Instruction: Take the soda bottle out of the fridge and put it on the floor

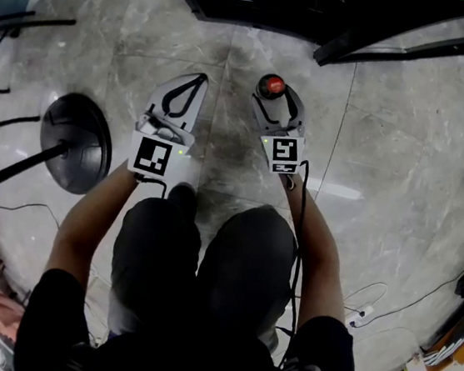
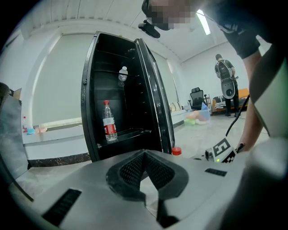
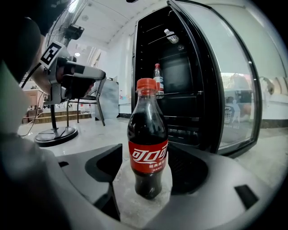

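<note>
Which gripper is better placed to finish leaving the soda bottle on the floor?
Right. The soda bottle stands upright on the floor between the right gripper's parted jaws; the left gripper's jaws are together and empty.

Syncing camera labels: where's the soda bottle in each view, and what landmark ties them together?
Head view: soda bottle top centre, seen cap-down from above.
Left gripper view: only its red cap shows, low and right of centre.
Right gripper view: dead centre, upright.
Shared landmark: the open black fridge.
</note>
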Available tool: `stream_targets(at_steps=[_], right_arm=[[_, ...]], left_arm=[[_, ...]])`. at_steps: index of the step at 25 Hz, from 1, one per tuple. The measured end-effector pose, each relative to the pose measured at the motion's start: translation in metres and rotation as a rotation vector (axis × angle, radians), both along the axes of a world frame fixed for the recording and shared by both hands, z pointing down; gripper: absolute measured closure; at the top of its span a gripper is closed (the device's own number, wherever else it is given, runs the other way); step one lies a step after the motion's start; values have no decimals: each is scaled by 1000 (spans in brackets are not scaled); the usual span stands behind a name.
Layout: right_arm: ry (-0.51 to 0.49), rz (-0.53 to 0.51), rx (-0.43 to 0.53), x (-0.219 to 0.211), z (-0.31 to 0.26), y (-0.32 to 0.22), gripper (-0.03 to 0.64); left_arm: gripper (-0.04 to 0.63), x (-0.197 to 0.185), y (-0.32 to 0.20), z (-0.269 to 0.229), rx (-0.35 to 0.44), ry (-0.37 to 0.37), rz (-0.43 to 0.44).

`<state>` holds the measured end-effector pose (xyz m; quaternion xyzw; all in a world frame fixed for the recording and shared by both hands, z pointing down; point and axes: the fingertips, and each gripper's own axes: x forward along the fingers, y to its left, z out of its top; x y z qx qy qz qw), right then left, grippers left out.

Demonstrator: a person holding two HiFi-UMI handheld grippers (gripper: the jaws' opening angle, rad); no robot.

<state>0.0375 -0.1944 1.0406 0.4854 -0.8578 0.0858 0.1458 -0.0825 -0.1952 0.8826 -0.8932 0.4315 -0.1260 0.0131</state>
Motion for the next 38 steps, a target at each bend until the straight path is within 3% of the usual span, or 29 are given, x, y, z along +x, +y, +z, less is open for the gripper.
stream_targets(at_steps=[8,13,17,24,28,38], right_arm=[[-15,19,12,21,-18,18,340],[12,17,29,32,-39,25,464],[23,34,50,38,-68,29,521],[58,49,69,43,-138,37,592],[71,46,82,45,-194,44,597],[71,59,94,44,-354,63,597]], left_arm=[[572,1,3,-10,11,-5,5],[572,2,4,-17,1,-14,-2],[572,0,1,-32,-8,-35,-9],[572,2,5,-94,8,-59,3],[572,3,13,-141,35,-110,30],[572,-4,36,-288,39,-59,-18]])
